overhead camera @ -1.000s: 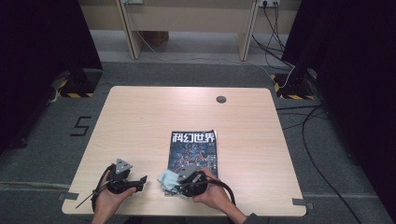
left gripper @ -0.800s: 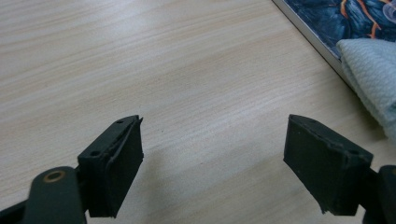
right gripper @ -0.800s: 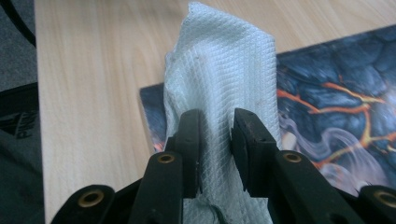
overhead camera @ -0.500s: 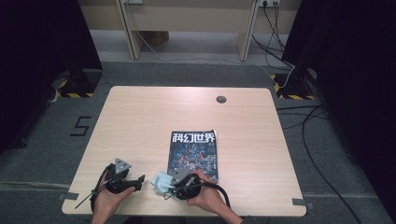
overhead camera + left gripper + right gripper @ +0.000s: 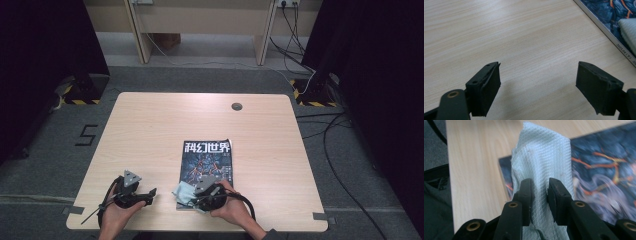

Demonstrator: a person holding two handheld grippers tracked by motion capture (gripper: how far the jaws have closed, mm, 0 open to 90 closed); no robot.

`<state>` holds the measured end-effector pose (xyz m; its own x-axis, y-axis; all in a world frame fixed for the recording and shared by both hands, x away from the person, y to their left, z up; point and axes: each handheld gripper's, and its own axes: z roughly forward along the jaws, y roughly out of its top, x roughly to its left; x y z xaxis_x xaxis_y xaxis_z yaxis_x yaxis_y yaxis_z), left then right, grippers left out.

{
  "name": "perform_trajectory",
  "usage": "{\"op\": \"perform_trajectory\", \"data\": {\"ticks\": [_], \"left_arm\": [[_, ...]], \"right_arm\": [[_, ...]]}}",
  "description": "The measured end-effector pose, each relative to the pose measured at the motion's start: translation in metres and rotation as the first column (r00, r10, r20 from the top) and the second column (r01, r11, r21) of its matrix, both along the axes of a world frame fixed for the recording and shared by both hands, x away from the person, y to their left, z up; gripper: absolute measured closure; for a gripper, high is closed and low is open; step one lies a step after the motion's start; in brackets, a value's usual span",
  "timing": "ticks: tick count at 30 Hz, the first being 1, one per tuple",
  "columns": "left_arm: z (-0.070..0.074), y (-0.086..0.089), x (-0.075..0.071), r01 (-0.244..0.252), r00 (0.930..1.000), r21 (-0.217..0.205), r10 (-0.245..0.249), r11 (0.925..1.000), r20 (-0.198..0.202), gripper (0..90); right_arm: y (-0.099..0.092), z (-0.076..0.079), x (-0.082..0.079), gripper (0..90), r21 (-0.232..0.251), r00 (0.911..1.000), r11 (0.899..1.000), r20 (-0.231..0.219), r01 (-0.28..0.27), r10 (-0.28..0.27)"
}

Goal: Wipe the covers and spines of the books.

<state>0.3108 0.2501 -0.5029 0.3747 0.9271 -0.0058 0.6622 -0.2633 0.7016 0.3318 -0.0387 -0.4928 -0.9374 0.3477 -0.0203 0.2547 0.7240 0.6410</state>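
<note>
A light wooden table (image 5: pixel 165 125) is seen from the high view, with a magazine (image 5: pixel 212 162) laid flat near its front edge, the long axis running away from the person. A pale blue cloth (image 5: pixel 544 157) is pinched between the jaws of the right gripper (image 5: pixel 539 195), which are clenched on it. The cloth is held over the magazine's near left corner, in contact with the cover as far as can be judged. The bulk of the cover is judged to lie ahead and to the right of that grip. The left gripper (image 5: pixel 537 85) is held released, jaws wide apart over bare wood, left of the magazine; the right hand (image 5: pixel 235 210) is the nearer.
</note>
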Motion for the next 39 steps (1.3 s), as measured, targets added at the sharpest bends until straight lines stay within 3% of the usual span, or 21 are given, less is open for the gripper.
{"op": "perform_trajectory", "data": {"ticks": [11, 16, 21, 26, 34, 39], "left_arm": [[-0.001, -0.004, -0.001, 0.016, 0.9999, 0.003, -0.015, 0.9999, -0.003, 19.2], [-0.001, -0.008, -0.002, 0.024, 0.9997, -0.004, -0.024, 0.9997, 0.003, 19.2], [-0.003, -0.018, -0.004, 0.056, 0.9984, -0.022, -0.056, 0.9982, -0.004, 18.9], [-0.004, -0.028, -0.006, 0.087, 0.9962, -0.037, -0.087, 0.9956, -0.001, 18.8], [-0.004, -0.032, -0.006, 0.096, 0.9954, -0.038, -0.096, 0.9947, 0.001, 18.7], [-0.004, -0.029, -0.005, 0.083, 0.9966, -0.042, -0.082, 0.9957, 0.007, 18.7]], "right_arm": [[-0.063, 0.002, 0.0, 73.4, 0.001, 0.9923, 0.992, 0.001, 0.124, -0.124], [-0.081, 0.002, -0.001, 73.4, 0.005, 0.9878, 0.988, -0.001, 0.156, -0.156], [-0.078, 0.003, -0.003, 72.2, -0.01, 0.9878, 0.988, 0.014, 0.155, -0.155], [-0.068, 0.001, -0.008, 71.9, 0.0, 0.9933, 0.993, 0.012, 0.115, -0.115], [-0.043, -0.001, -0.018, 71.8, 0.01, 0.9993, 1.0, 0.024, 0.029, -0.03], [-0.042, -0.001, -0.017, 72.5, 0.018, 0.9996, 1.0, 0.012, 0.026, -0.026]]}}
